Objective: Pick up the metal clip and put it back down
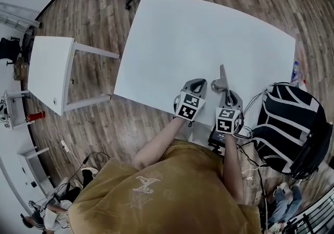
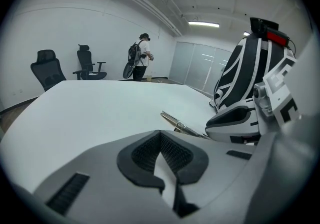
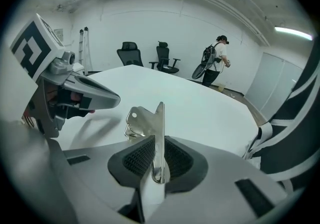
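Observation:
The metal clip (image 1: 222,77) is a shiny steel lever clamp, and my right gripper (image 1: 225,90) is shut on it near the white table's (image 1: 198,35) front edge. In the right gripper view the clip (image 3: 158,133) stands upright on edge between the ribbed black pads, its hinged part (image 3: 137,123) sticking out to the left. My left gripper (image 1: 197,84) sits just left of the right one, shut with nothing in it. In the left gripper view its pads (image 2: 150,150) meet, and the clip (image 2: 181,126) pokes out from the right gripper (image 2: 235,120).
A black-and-white backpack (image 1: 292,118) rests on a chair right of the table. A small white side table (image 1: 49,71) stands at the left. Black office chairs (image 3: 145,58) sit at the table's far end. A person with a backpack (image 2: 138,62) stands far off.

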A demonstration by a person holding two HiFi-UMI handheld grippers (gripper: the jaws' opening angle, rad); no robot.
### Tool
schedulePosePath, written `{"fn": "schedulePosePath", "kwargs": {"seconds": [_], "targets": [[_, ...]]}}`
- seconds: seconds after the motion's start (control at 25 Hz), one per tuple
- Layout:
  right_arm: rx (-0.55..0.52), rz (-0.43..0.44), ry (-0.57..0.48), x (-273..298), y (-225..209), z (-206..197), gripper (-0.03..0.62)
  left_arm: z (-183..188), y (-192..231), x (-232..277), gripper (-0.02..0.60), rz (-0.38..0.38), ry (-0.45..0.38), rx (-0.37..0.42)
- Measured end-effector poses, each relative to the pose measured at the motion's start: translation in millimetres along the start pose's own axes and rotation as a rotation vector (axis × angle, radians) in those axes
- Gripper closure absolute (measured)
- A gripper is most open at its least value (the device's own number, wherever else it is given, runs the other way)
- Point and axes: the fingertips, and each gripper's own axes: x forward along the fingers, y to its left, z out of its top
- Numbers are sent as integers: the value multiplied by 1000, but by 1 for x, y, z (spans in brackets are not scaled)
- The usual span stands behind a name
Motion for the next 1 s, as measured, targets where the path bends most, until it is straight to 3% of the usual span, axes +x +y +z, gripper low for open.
{"fn": "schedulePosePath", "kwargs": {"seconds": [0.4, 0.56, 1.0], "targets": [[26, -13, -43, -16, -8, 1, 531, 7, 4, -10, 575, 8, -30, -19], [32, -23, -56, -18, -10, 2, 585, 9, 4, -12, 575, 12, -37, -19], [59, -28, -111, -26, -13, 14, 585, 16, 1, -17, 575, 12, -55, -20]]}}
